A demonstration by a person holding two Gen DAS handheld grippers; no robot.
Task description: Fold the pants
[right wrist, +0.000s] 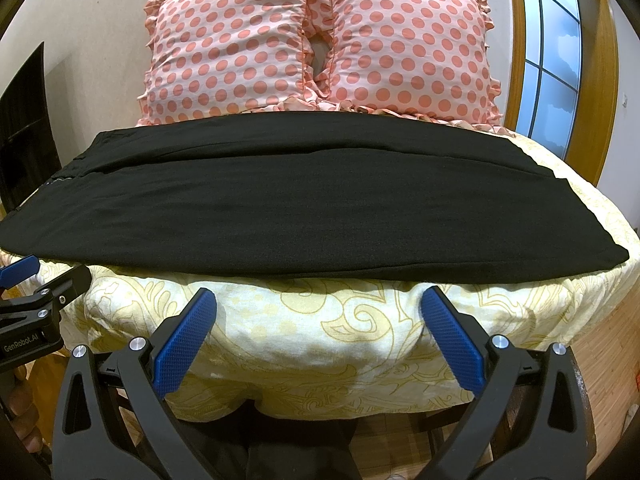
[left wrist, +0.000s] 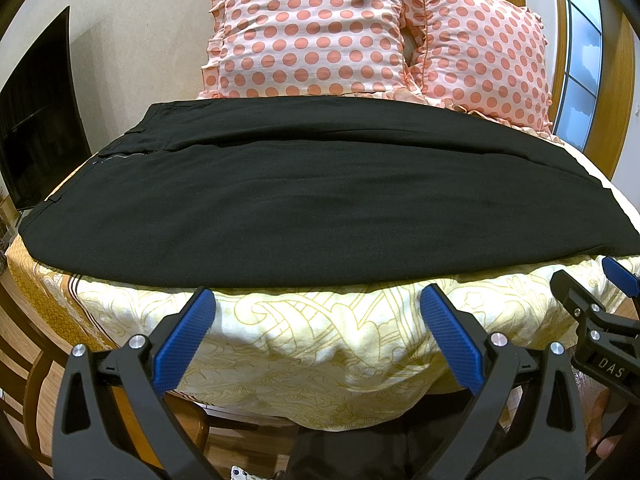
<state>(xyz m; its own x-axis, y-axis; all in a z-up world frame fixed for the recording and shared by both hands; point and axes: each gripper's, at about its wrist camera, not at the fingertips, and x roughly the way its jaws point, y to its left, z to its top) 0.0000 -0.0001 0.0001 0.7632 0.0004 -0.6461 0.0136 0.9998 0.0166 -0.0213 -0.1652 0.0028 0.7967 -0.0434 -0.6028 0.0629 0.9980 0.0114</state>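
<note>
The black fabric pants [left wrist: 280, 192] lie flat across the bed with the cream sheet printed in yellow ornaments [left wrist: 320, 332]. They run from side to side, and they look folded lengthwise, one leg on the other, with a long seam line across the middle. The waist end with its zipper is at the left side of the pants, and the leg hems are at the right side. The near edge of the pants lies close to the front edge of the bed.

Behind the pants, two pink pillows with coral dots and ruffled edges [right wrist: 320, 40] stand side by side, and their lower ruffles touch the far edge of the pants. To the right of the pillows there is a window with a wooden frame [right wrist: 552, 60].

The left tool [left wrist: 318, 300] hovers in front of the pants, near their edge, over the sheet. Its blue pads [left wrist: 188, 340] are spread wide and hold nothing. The right tool [right wrist: 320, 300] is also in front of the pants, with the pads wide apart and empty. Neither tool touches the pants. The two tools are side by side.
</note>
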